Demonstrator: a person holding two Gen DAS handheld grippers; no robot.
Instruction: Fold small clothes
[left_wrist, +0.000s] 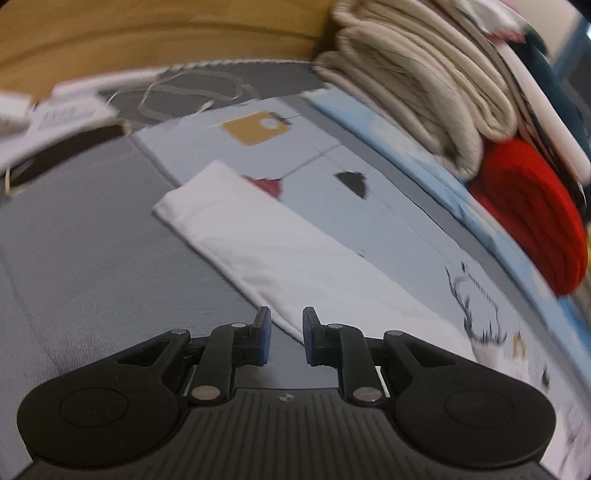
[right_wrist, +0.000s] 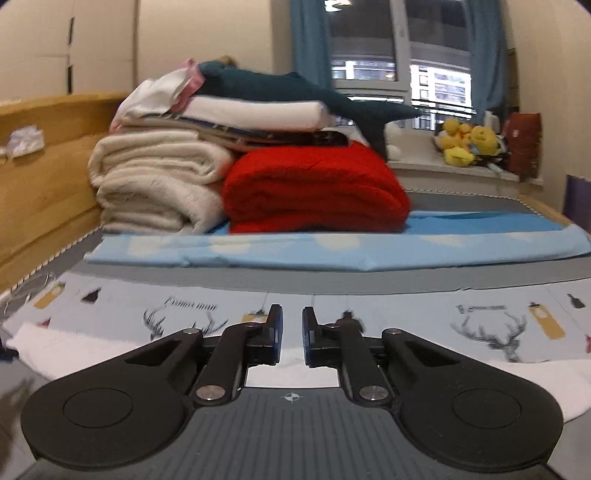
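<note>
A white cloth (left_wrist: 273, 240) lies flat as a long folded strip on the grey mattress, partly over a pale blue printed sheet (left_wrist: 332, 162). My left gripper (left_wrist: 287, 328) is open and empty, its fingertips at the strip's near edge. In the right wrist view the white cloth (right_wrist: 66, 347) runs left to right beneath my right gripper (right_wrist: 292, 325), which is open with a narrow gap and holds nothing. The printed sheet (right_wrist: 406, 314) with deer motifs lies just beyond it.
A stack of folded cream blankets (right_wrist: 155, 184), a red blanket (right_wrist: 314, 188) and more linens stands at the back on a light blue sheet (right_wrist: 332, 251). A wooden bed frame (right_wrist: 40, 177) runs along the left. A cable (left_wrist: 184, 92) and papers lie far left.
</note>
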